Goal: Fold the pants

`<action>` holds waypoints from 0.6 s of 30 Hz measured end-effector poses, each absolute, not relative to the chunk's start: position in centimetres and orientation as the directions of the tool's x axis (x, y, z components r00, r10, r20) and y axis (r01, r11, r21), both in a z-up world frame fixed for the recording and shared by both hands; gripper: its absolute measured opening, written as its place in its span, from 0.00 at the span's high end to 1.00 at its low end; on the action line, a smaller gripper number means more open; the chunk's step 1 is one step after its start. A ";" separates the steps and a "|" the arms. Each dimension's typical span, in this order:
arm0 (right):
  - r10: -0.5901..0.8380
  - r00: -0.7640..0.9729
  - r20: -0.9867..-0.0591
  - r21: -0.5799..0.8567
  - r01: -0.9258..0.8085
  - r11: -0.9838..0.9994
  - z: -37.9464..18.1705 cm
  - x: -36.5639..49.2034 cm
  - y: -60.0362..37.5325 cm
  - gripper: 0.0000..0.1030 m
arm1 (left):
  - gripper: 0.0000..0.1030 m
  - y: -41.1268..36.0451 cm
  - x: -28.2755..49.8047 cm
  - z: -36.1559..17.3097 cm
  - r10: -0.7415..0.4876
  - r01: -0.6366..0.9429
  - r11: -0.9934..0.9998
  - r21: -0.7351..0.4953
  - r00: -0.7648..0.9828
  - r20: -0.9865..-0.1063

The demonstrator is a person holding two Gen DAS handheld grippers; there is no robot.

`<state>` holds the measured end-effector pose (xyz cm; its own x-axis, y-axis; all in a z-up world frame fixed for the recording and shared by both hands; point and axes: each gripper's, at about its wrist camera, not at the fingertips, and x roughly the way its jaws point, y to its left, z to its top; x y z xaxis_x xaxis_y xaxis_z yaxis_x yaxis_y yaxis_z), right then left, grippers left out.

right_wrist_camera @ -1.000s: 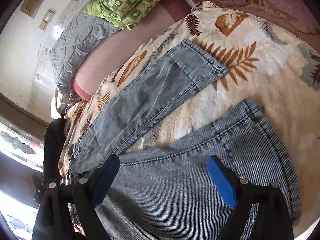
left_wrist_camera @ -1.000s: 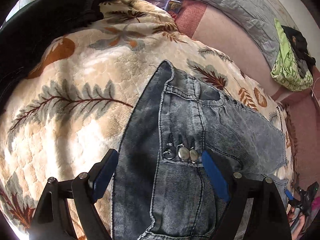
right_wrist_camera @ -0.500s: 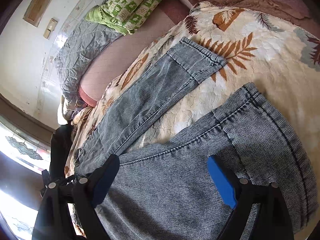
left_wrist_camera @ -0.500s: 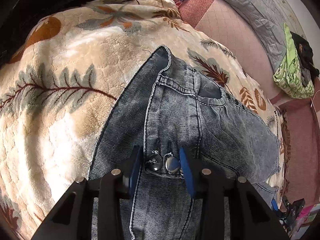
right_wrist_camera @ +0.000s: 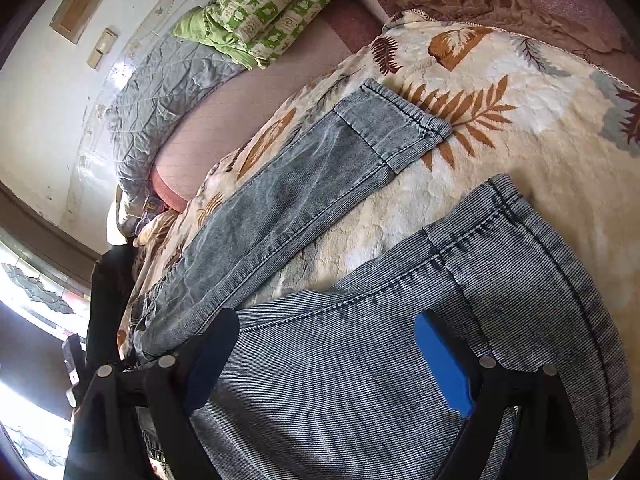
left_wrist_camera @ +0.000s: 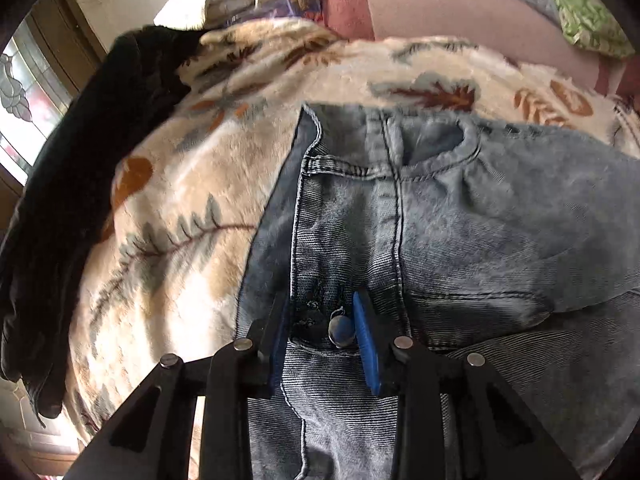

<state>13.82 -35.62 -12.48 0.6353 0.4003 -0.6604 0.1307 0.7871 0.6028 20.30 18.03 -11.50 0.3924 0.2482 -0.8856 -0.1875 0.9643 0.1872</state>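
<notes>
Left tool: narrowed, its blue pads pinching the waistband of the pants at the fly, with a metal button caught between them.
Right tool: spread wide, holding nothing, poised over the near leg of the pants, close to the hem.
Pants: grey-blue washed denim, lying flat on the bed; waistband end under the left tool, both legs stretched out in the right wrist view.
Legs: spread apart in a V, with blanket showing between them; the far leg ends in a cuff of a different shade.
Blanket: cream plush with brown and grey leaf print, directly under the pants.
Dark garment: black, heaped along the blanket's edge, apart from the waistband.
Green patterned cloth: bunched up at the far side of the bed, well apart from the pants.
Grey quilt: beside the green cloth, against the wall.
</notes>
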 end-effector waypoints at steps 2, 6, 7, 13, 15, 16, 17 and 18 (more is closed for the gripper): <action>0.399 0.628 -0.668 0.594 0.127 0.794 -12.5 13.8 -35.5 0.11 | 0.67 18.0 20.3 -11.3 0.274 -0.198 0.958 0.209 0.409 -0.870; 0.394 0.630 -0.669 0.592 0.132 0.795 -12.4 13.4 -35.9 0.11 | 0.65 18.4 19.7 -9.7 0.250 -0.206 0.962 0.178 0.408 -0.878; 0.399 0.630 -0.666 0.602 0.138 0.787 -12.4 13.4 -36.1 0.11 | 0.62 18.7 19.2 -9.0 0.232 -0.216 0.965 0.151 0.418 -0.878; 0.454 0.627 -0.633 0.644 0.101 0.758 -9.8 16.4 -36.7 0.11 | 0.54 19.2 16.8 -5.3 0.130 -0.226 0.974 0.004 0.545 -0.829; 0.440 0.636 -0.634 0.633 0.099 0.768 -8.5 19.0 -37.5 0.11 | 0.47 18.7 17.3 -5.7 0.112 -0.216 0.976 -0.010 0.541 -0.833; 0.409 0.633 -0.657 0.605 0.119 0.787 -8.1 20.5 -38.0 0.11 | 0.41 18.7 17.8 -6.3 0.105 -0.213 0.977 -0.010 0.523 -0.846; 0.362 0.622 -0.695 0.560 0.152 0.814 -7.9 22.2 -38.6 0.11 | 0.40 18.7 18.4 -7.4 0.096 -0.207 0.978 -0.009 0.492 -0.865; 0.323 0.603 -0.729 0.518 0.178 0.837 -7.9 23.8 -39.1 0.11 | 0.40 19.0 19.3 -9.0 0.091 -0.207 0.978 0.002 0.420 -0.903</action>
<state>23.85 -39.15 -7.91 0.6032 0.3230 -0.7292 0.1780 0.8367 0.5179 19.27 18.95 -9.05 0.4204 0.0910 -0.9028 -0.2066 0.9784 0.0025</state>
